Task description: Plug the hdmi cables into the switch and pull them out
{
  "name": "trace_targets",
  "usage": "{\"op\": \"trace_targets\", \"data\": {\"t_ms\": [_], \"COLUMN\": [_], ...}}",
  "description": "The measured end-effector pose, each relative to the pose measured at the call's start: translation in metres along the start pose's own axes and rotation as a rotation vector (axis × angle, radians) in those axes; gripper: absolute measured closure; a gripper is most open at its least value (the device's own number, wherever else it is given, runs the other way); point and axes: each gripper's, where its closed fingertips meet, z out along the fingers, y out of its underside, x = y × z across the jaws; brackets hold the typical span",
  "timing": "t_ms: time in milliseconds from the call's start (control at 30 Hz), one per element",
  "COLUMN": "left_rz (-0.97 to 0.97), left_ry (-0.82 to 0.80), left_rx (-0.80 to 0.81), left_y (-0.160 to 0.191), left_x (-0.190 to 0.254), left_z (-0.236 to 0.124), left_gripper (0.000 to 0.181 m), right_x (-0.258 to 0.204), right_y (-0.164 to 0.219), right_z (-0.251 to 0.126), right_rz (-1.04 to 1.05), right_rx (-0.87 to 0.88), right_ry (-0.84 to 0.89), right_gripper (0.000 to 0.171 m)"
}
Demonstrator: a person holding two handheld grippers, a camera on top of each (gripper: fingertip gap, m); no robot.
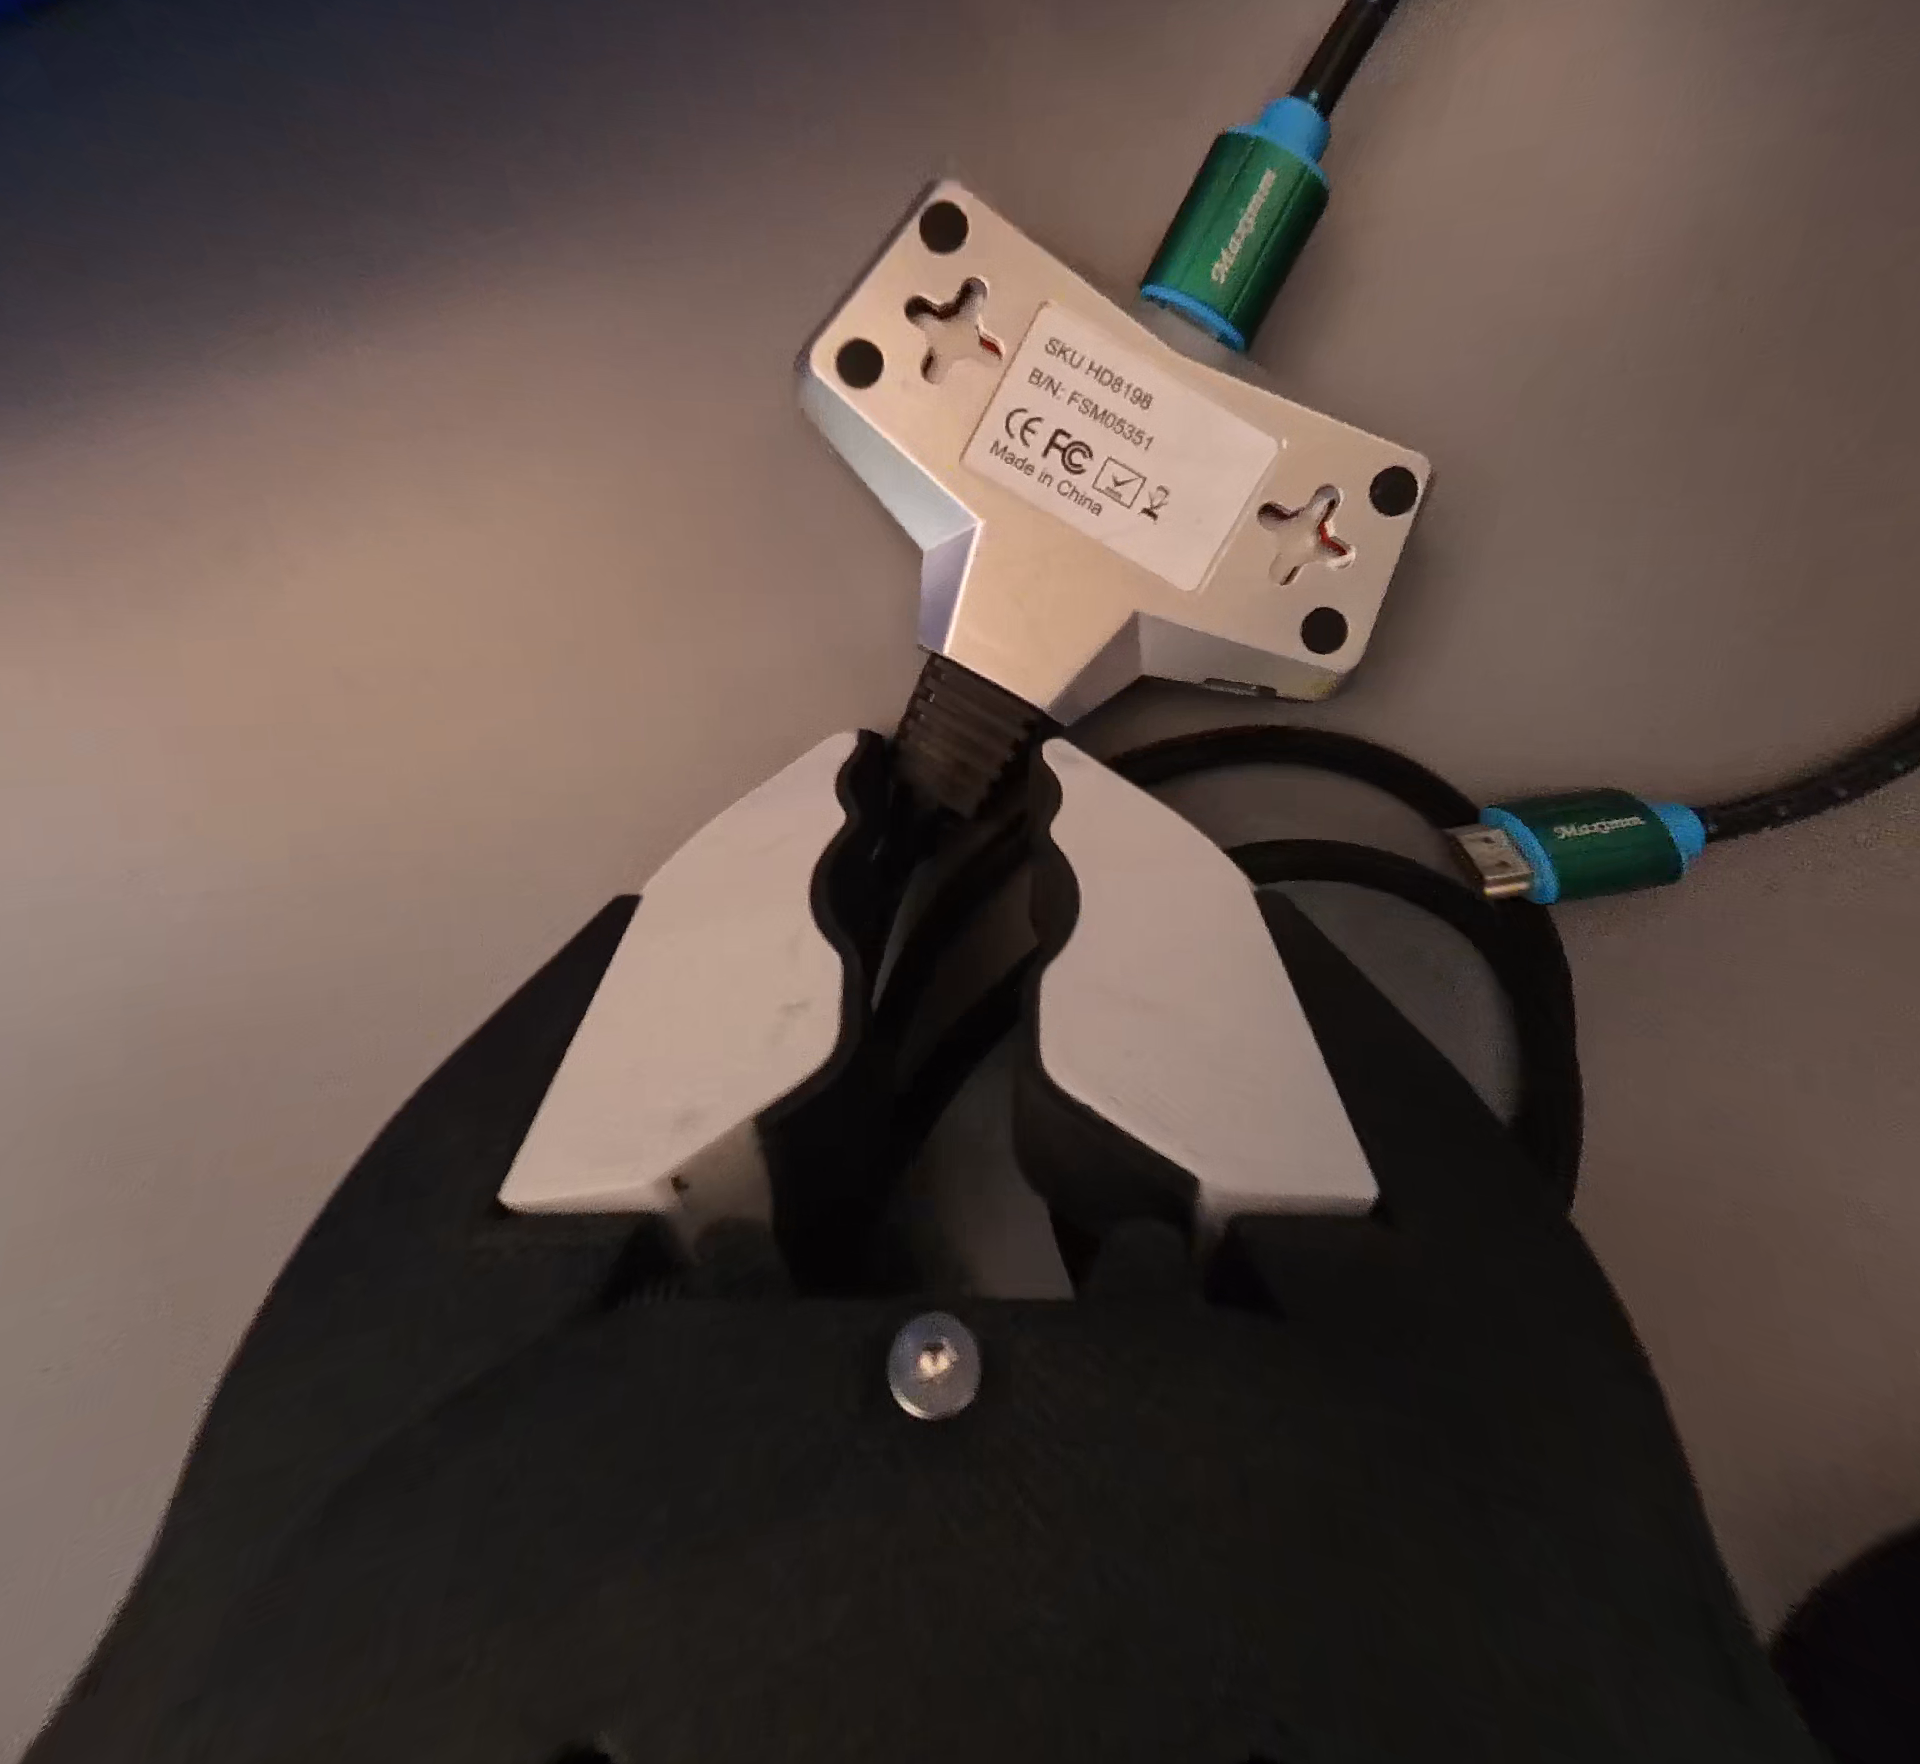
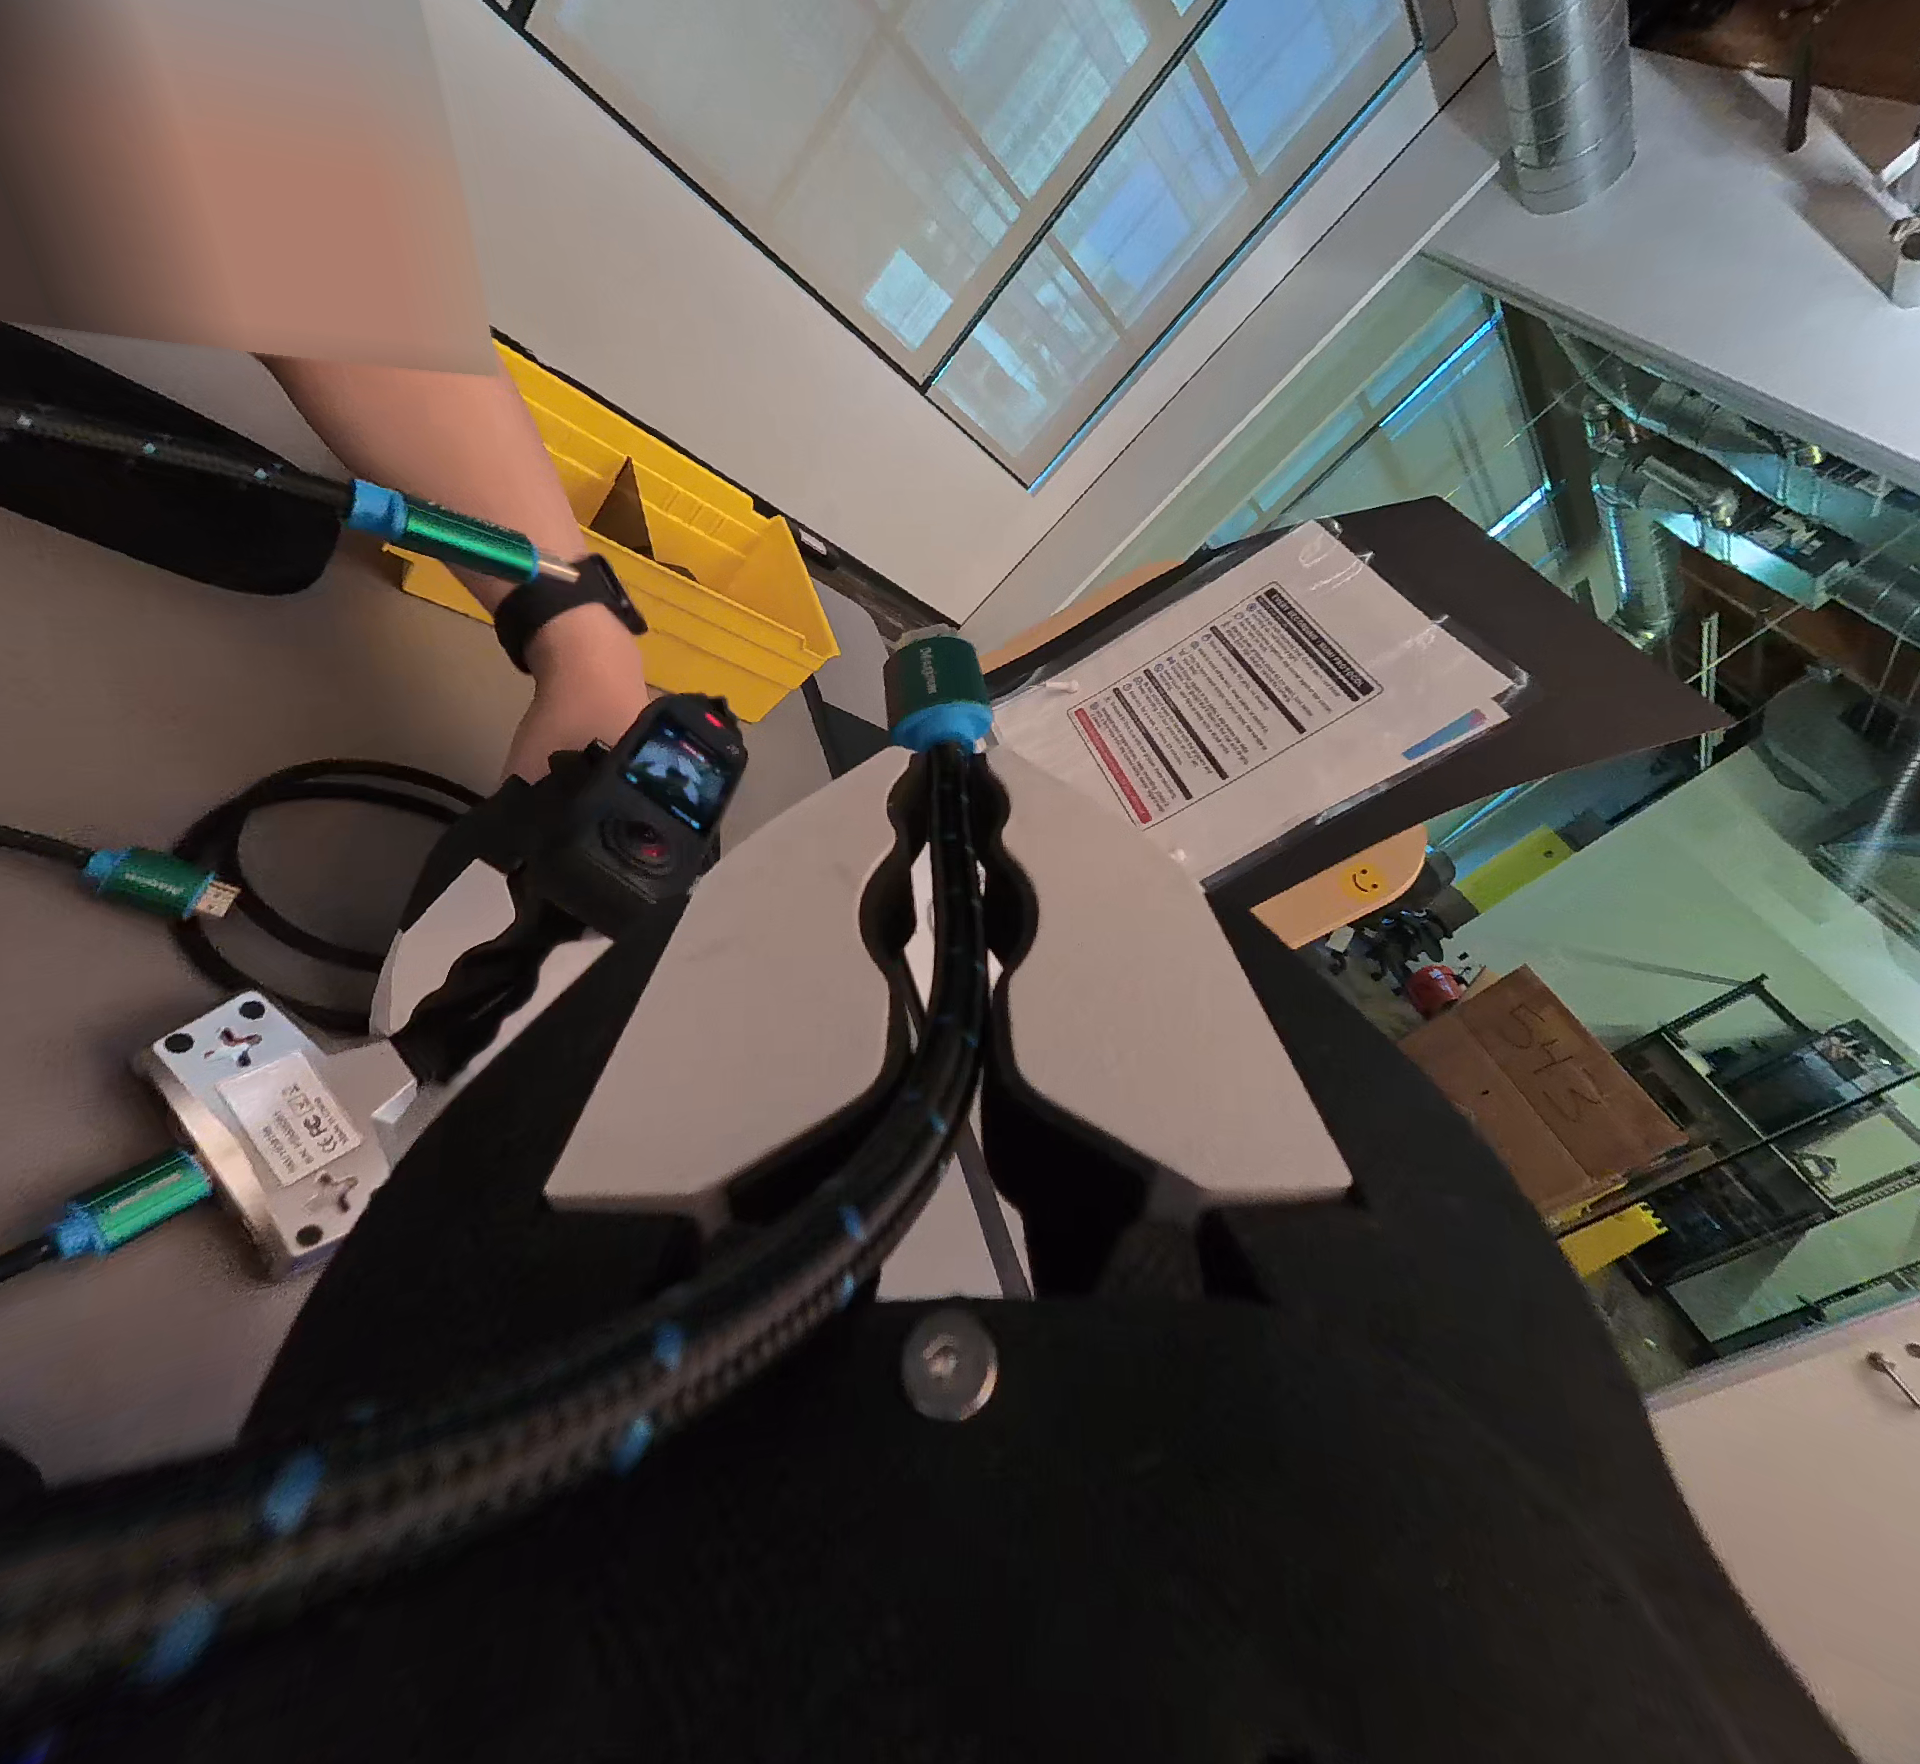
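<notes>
The left gripper [image 1: 951, 774] clenches the switch's [image 1: 1117, 457] ribbed cord [image 1: 961, 738], so a twist could shift the switch on the desk [image 1: 416, 467]. The right gripper [image 2: 951, 784] grasps a cable [image 2: 940, 935] behind its plug [image 2: 932, 680], seemingly aimed away, risking a crooked entry.

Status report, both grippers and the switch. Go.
Left gripper shut on switch pigtail. Right gripper shut on loose cable. One plug seated. Nothing blocking.

A white sticker [image 1: 1117, 449] with printed lines and marks sits on the silver switch [image 1: 1081, 488]. Each green plug [image 1: 1231, 223] carries a brand word. At two o'clock in the right wrist view hang a printed notice sheet [image 2: 1236, 686] and a smiley sticker [image 2: 1364, 880], with handwritten digits on a cardboard box [image 2: 1548, 1086].
</notes>
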Motion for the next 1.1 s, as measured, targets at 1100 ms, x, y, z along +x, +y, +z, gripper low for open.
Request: {"op": "trace_targets", "data": {"t_ms": [1100], "left_rz": [0.126], "left_ry": [0.024], "left_rx": [-0.019], "left_y": [0.002], "left_x": [0.041], "left_z": [0.003], "left_gripper": [0.158], "right_x": [0.001], "right_y": [0.009], "right_z": [0.004], "right_rz": [0.025], "right_rx": [-0.011], "right_ry": [-0.011], "right_gripper": [0.163]}}
